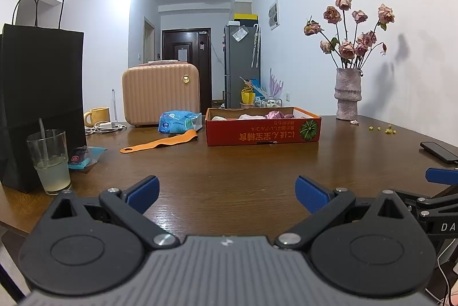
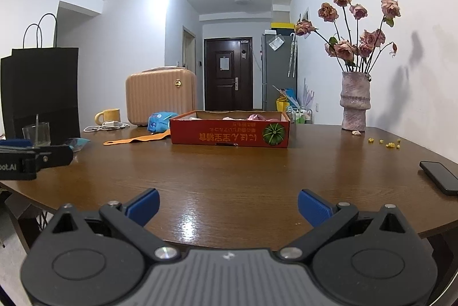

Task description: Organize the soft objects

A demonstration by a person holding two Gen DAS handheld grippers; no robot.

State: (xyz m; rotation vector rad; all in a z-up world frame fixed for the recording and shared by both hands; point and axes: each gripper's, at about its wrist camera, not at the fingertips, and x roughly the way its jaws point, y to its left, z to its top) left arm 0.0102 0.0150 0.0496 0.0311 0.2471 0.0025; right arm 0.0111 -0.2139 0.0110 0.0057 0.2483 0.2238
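A shallow red cardboard box [image 1: 263, 131] [image 2: 229, 134] stands on the far middle of the brown table, with pink and white soft items [image 1: 274, 114] [image 2: 256, 117] lying inside it. Left of the box lies a long orange strap [image 1: 160, 144] [image 2: 137, 139], and behind that a blue soft packet [image 1: 179, 121] [image 2: 159, 119]. My left gripper [image 1: 227, 195] is open over the table's near edge, nothing between its blue pads. My right gripper [image 2: 229, 208] is open too, also empty and well short of the box.
A black paper bag [image 1: 40, 99], a glass with a straw [image 1: 50, 160] and a small blue wrapper [image 1: 86, 158] stand at the left. A beige case [image 1: 160, 94], yellow mug [image 1: 97, 117] and white charger sit behind. A vase of dried roses [image 1: 347, 94] and a phone [image 2: 439, 177] are at the right.
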